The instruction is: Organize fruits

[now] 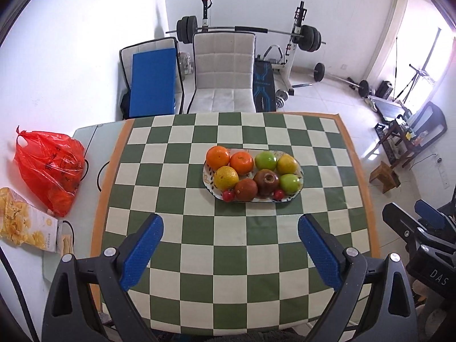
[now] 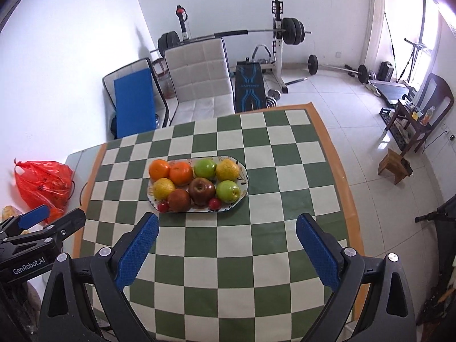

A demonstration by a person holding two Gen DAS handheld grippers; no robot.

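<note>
We hold both hand-held grippers, left (image 1: 230,228) and right (image 2: 227,226), jaws apart and empty, with the plate (image 1: 209,185) of fruit straight ahead, lying crosswise, nearer the left.

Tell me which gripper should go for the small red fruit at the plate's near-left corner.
Left, probably. In the left wrist view the small red fruit sits nearly centred ahead of the open left gripper. From the right gripper, also open, it lies off to the left, so that one would need a sideways shift.

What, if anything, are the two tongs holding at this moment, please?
Nothing: the left tongs and right tongs are both open and empty, short of the fruit plate.
</note>
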